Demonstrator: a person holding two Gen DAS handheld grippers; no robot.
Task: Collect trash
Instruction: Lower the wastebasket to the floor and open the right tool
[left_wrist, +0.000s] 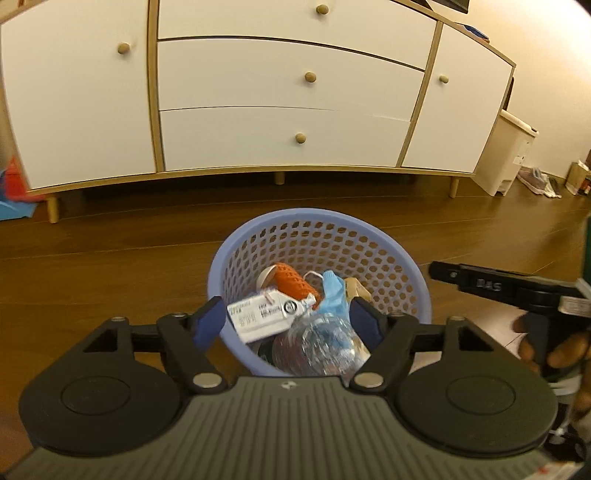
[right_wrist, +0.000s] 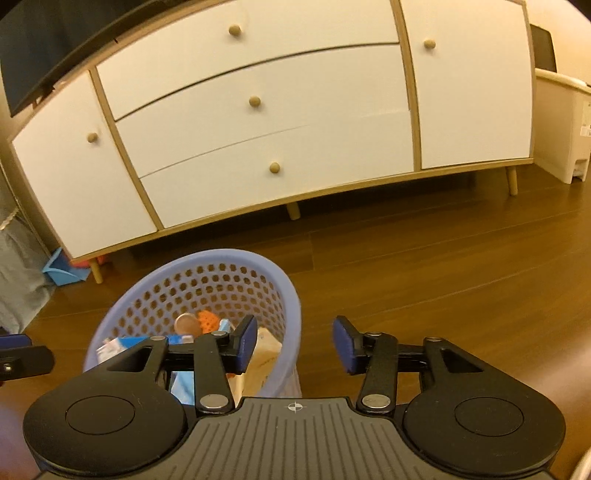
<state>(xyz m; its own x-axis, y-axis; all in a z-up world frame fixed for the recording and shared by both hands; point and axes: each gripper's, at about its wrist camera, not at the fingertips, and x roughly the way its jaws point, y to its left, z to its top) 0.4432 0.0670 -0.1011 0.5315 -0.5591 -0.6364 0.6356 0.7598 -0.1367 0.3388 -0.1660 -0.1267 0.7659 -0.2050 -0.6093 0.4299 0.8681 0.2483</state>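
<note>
1. The clear crumpled plastic bottle (left_wrist: 325, 343) is blurred, its lower part hidden behind the left claw's body.
2. Print on the white paper carton (left_wrist: 258, 314) is unreadable.
3. The round blue perforated plastic basket's (right_wrist: 284, 288) bottom is hidden.

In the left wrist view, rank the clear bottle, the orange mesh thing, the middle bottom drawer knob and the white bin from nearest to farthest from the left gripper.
1. Clear bottle, in the basket, just below the open left gripper.
2. Orange mesh thing, deeper in the basket.
3. Drawer knob, on the cabinet straight ahead.
4. White bin, far right beside the cabinet.
</note>
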